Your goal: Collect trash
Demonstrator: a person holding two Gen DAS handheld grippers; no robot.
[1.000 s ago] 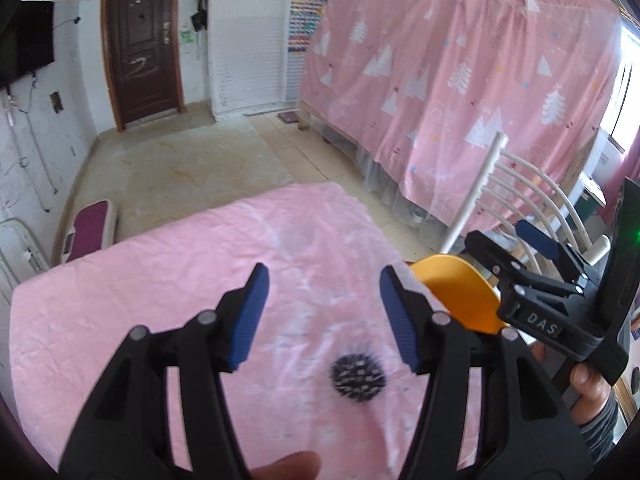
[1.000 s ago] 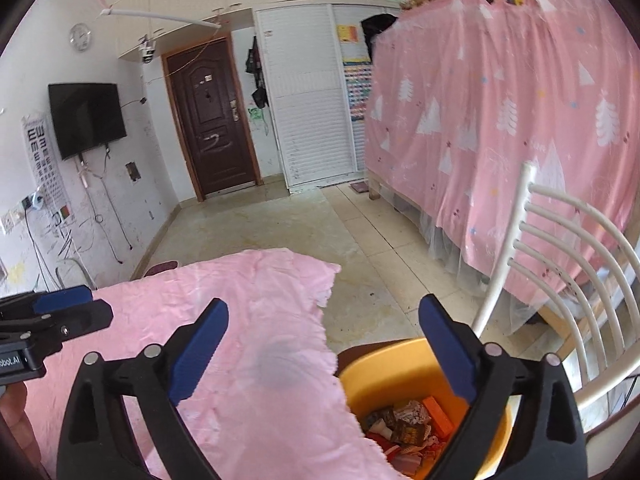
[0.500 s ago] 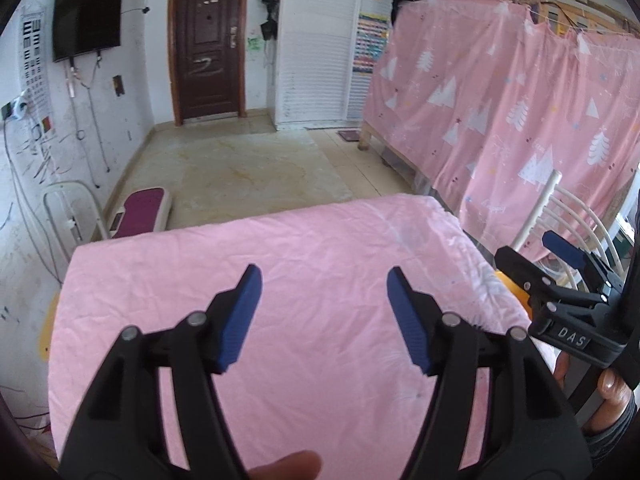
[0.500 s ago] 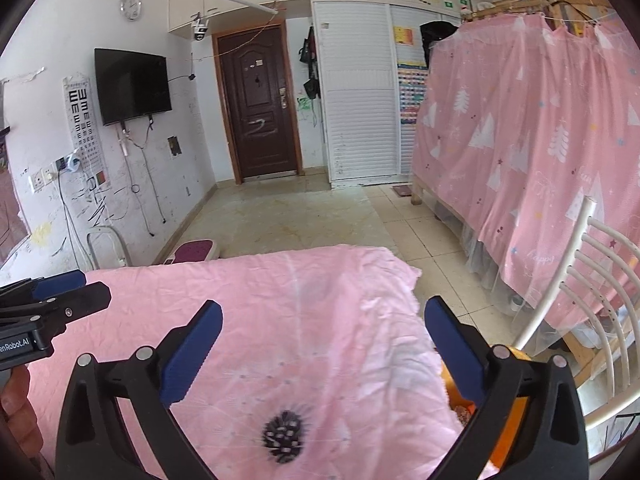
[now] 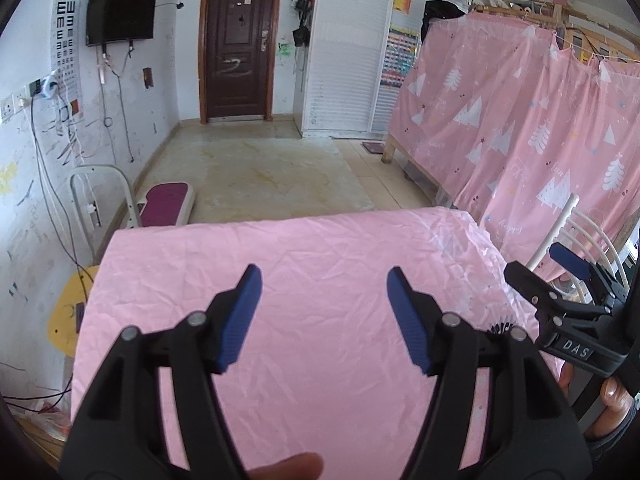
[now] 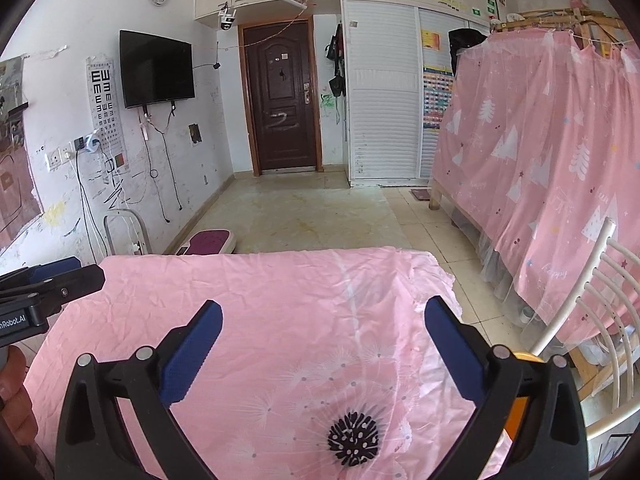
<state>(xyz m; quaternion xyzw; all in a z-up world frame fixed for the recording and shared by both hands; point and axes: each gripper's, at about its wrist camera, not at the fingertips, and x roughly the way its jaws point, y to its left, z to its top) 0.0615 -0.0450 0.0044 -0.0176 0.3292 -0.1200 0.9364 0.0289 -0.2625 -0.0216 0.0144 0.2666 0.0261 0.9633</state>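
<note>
My left gripper [image 5: 324, 272] hangs open over the table's pink cloth [image 5: 320, 248], with nothing between its blue pads. My right gripper [image 6: 323, 305] is open too and empty, above the same cloth [image 6: 280, 280]. Each shows in the other's view: the right gripper [image 5: 534, 260] at the right edge, the left gripper [image 6: 86, 270] at the left edge. A sliver of the orange bin [image 6: 518, 412] peeks out behind my right finger, off the table's right side. I see no loose trash on the cloth. The black spot [image 6: 353, 436] is a dandelion printed on the fabric.
A white slatted chair [image 6: 600, 320] stands right of the table beside the pink bed curtain [image 6: 540, 152]. A yellow seat [image 5: 68, 312] sits at the table's left edge. Beyond the far edge lie tiled floor, a purple step [image 5: 166, 202] and a white frame [image 5: 100, 196].
Both views have swung left, away from the orange bin with trash in it and onto the cloth-covered table. The left jaws stand slightly wider. The bin is nearly out of sight.
</note>
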